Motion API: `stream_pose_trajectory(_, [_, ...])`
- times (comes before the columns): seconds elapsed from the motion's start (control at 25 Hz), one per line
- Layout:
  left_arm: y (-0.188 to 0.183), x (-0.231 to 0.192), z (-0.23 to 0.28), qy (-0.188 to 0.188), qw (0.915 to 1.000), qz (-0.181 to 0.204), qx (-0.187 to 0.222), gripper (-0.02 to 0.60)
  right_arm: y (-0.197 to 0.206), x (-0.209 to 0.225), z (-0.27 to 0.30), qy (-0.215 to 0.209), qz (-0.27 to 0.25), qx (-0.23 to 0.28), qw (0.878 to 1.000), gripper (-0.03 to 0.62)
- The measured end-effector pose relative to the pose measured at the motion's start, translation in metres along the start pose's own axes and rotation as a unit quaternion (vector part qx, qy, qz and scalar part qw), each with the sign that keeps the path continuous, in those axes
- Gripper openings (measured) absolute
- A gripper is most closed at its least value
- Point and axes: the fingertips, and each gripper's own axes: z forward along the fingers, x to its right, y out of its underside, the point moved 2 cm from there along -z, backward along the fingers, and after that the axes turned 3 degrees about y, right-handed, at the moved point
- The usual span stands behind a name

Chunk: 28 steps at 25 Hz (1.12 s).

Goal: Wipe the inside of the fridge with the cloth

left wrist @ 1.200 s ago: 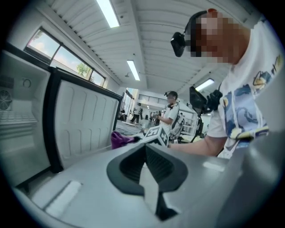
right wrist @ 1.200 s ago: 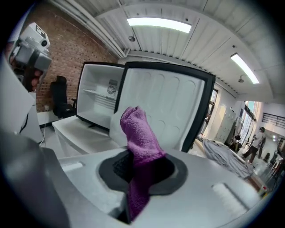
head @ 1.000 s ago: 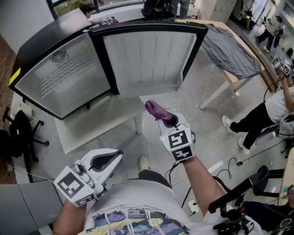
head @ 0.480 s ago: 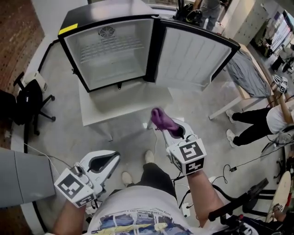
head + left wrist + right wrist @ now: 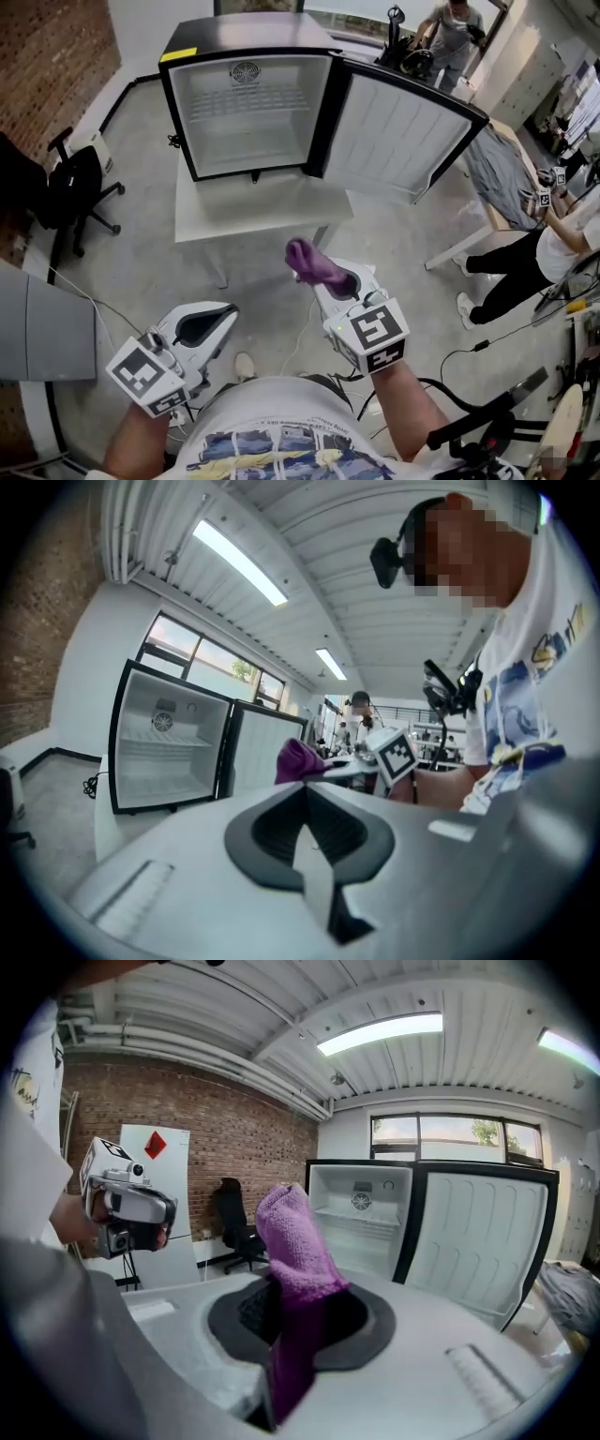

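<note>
Since the fridge (image 5: 246, 117) stands open on the far desk (image 5: 253, 208), its door (image 5: 398, 136) swung right, the step in hand looks like the approach, no wiping begun. Next, the right hand-held gripper (image 5: 330, 279), clamped on the purple cloth (image 5: 314, 264) well short of it, must reach in to a wall; the chair (image 5: 70, 183) sits clear at left, and the left hand-held gripper (image 5: 212, 323) hangs near, jaws together on nothing.

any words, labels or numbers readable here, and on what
None can be read.
Yellow sticker on the fridge: too small.
Shirt print: blurred.
Red diamond sign: no words made out.
Marker cubes on left gripper and right gripper: patterns only.
Purple cloth: no label showing.
</note>
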Motion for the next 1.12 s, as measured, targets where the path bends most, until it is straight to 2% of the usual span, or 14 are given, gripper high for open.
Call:
stream_pose_trajectory(0.12, [-0.005, 0.021, 0.008, -0.023, 0.9996, -0.014, 0.012, 0.005, 0.001, -0.007, -0.020, -0.033, -0.013, 0.002, 0.999, 0.054])
stream_pose_trajectory(0.28, [-0.004, 0.054, 0.031, -0.039, 0.9989, -0.022, 0.010, 0.005, 0.013, 0.006, -0.053, -0.055, -0.021, 0.000, 0.998, 0.054])
stream_pose_trajectory(0.6, [0.019, 0.102, 0.055, -0.053, 0.9977, -0.025, -0.033, 0.005, 0.042, 0.014, -0.087, -0.082, 0.007, 0.014, 0.997, 0.054])
stream_pose_trajectory(0.88, [0.018, 0.116, 0.073, -0.030, 0.9980, -0.022, -0.051, 0.005, 0.044, 0.016, -0.103, -0.082, 0.012, 0.021, 0.996, 0.054])
stream_pose_trajectory(1.12, [0.003, 0.109, 0.075, -0.009, 0.9989, 0.000, -0.045, 0.006, 0.034, 0.015, -0.106, -0.067, 0.017, 0.027, 0.997, 0.054])
